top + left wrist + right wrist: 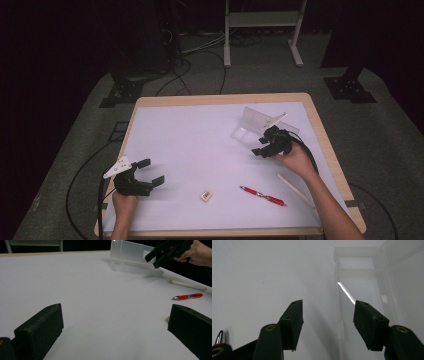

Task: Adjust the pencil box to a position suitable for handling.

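Note:
A clear plastic box (257, 121) with its lid raised lies at the table's back right. My right gripper (261, 147) hovers just in front of it, held by a hand. In the right gripper view its jaws (328, 312) stand apart, the box's near wall (338, 290) runs between them, and neither pad presses on it. My left gripper (154, 171) rests near the front left, open with nothing in it (116, 315). A red pen (262, 196), a white stick (296, 190) and a small eraser (206, 195) lie near the front edge.
The table top is a white mat (200, 140) with a wooden rim (220, 98). From the left gripper view the pen (188, 296), stick (187, 285) and eraser (167, 319) lie to the right, the box (132, 258) beyond. Cables trail on the floor behind.

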`<state>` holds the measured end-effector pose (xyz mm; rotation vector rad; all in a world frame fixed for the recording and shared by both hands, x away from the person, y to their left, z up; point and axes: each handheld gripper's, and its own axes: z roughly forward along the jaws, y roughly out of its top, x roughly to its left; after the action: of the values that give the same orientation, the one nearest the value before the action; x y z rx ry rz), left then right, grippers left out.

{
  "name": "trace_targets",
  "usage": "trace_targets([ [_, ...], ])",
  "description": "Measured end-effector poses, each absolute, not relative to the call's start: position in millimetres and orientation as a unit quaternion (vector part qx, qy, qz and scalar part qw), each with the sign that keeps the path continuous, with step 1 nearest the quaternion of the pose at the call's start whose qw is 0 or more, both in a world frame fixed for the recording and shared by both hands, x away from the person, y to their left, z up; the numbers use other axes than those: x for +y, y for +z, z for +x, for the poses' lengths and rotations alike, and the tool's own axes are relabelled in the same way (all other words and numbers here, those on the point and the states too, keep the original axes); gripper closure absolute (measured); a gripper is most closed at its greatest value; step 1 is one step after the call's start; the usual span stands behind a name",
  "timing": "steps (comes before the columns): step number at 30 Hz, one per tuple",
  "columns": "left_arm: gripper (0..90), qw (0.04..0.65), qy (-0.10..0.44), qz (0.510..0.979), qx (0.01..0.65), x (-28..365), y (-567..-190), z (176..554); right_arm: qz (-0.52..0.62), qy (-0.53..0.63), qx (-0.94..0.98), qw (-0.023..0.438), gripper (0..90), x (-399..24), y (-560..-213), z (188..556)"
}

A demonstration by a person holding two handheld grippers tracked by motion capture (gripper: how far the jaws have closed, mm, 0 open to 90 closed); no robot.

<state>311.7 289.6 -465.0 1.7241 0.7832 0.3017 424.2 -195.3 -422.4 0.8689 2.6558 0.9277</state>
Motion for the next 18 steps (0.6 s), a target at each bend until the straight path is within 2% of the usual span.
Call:
trace_targets([
  [18,0.0,0.575,0.128,0.735,0.334,290.2,-464.9,311.7,0.302,0.281,0.907,0.084,55.2,-198.0,-435.6,435.1],
])
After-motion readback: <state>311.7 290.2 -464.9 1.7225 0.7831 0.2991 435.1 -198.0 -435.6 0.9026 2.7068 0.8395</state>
